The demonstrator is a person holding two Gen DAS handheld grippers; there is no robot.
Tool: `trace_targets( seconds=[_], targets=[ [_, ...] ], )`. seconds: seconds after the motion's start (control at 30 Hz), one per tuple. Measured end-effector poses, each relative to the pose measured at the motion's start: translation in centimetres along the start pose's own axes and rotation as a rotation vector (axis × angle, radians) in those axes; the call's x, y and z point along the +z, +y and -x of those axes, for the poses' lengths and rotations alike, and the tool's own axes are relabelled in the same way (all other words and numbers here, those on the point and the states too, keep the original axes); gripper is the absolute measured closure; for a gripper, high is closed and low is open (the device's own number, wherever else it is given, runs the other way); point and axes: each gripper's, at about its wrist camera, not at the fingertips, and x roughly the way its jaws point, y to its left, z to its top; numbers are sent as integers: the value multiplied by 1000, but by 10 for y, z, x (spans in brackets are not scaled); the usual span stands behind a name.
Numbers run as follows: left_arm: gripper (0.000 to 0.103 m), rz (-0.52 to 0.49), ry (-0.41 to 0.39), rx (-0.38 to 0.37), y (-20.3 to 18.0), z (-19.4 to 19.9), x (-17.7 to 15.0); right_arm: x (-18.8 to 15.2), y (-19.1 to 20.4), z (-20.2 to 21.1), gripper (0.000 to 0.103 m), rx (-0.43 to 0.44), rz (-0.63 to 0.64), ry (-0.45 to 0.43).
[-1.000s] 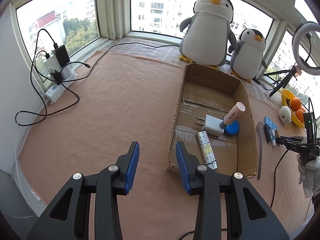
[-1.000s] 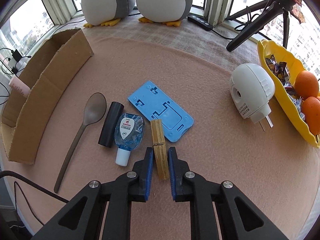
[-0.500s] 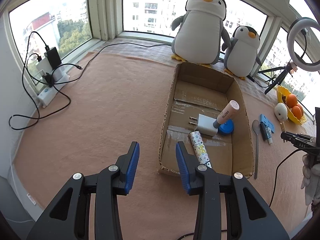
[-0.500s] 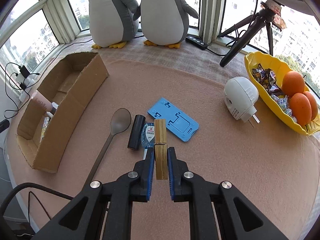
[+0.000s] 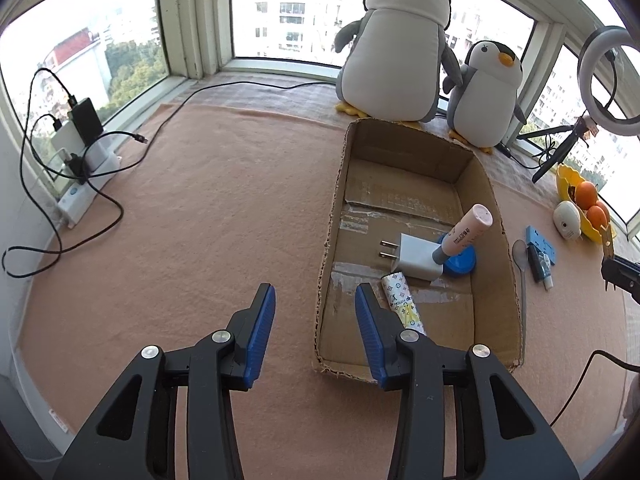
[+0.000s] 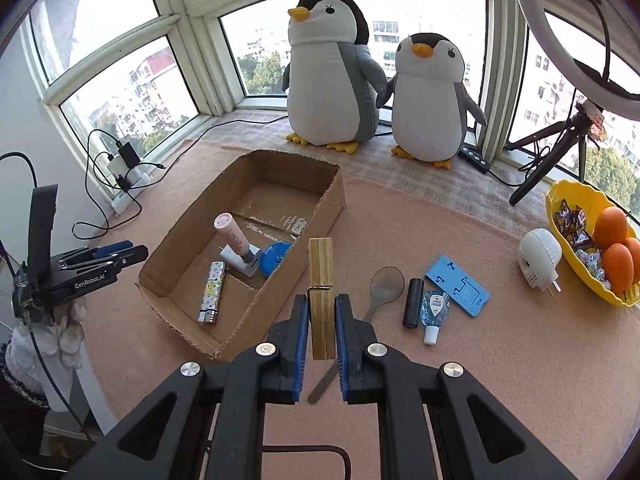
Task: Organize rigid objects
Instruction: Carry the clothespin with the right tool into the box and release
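My right gripper (image 6: 322, 312) is shut on a wooden clothespin (image 6: 321, 280) and holds it in the air beside the right wall of the cardboard box (image 6: 320, 216). The box (image 5: 505, 264) holds a white charger (image 5: 416, 258), a pink tube (image 5: 466, 232), a blue round lid (image 5: 464, 262) and a patterned lighter (image 5: 402, 304). A spoon (image 6: 384, 284), a black cylinder (image 6: 412, 302), a sanitizer bottle (image 6: 434, 310), a blue plastic stand (image 6: 458, 290) and a white plug device (image 6: 540, 258) lie on the mat to the right. My left gripper (image 5: 316, 320) is open and empty, left of the box's near corner.
Two plush penguins (image 6: 332, 76) stand behind the box. A yellow bowl with oranges and sweets (image 6: 592, 240) sits at far right. A ring light tripod (image 6: 548, 160) stands at back right. A power strip with chargers and cables (image 5: 80, 160) lies at far left.
My right gripper has lifted the clothespin off the mat and drawn back and up, swinging toward the box. My left gripper has pulled back slightly and stays open.
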Motion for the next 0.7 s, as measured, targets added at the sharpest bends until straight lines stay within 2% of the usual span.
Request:
trace_targets(
  seconds=[0.13,0.2,0.7],
  targets=[
    [55,-7,7,-9,0,-9,2,1,23,2,91,33,18,-4],
    [49,-13,19,-15,0,-15,4,1,33,1,91,50,23,0],
    [50,-51,57,-26,-4,-49,10,8,84,-40,91,95,56,62]
  ],
)
